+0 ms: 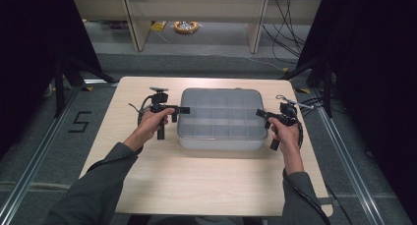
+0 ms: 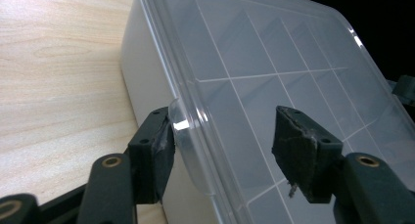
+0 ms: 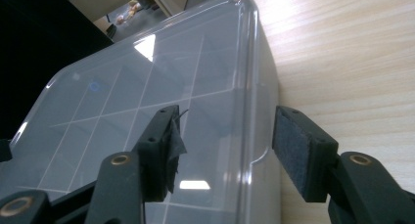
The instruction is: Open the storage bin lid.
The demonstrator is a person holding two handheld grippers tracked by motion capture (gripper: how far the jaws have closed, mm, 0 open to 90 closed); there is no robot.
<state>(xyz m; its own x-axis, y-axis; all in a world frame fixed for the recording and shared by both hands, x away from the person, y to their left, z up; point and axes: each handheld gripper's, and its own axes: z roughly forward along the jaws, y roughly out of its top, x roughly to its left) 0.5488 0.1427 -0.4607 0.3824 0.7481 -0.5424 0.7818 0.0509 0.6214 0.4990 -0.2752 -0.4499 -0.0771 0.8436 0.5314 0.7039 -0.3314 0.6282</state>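
Presently: both grippers at the ends of a clear lidded box [image 1: 221, 118] on the table [image 1: 196, 185].
High view: left gripper [image 1: 178, 110] and right gripper [image 1: 261, 114] flank the box. Left gripper view: its jaws gape, astride the lid's edge tab [image 2: 182, 126], one pad touching. Right gripper view: jaws apart, straddling the lid rim [image 3: 254, 87], unclamped.

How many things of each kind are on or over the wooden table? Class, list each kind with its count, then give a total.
Clear plastic compartment box with lid: 1
Hand-held grippers: 2, the left gripper and the right gripper, one at each short end of the box
Total: 3, all on or over the table
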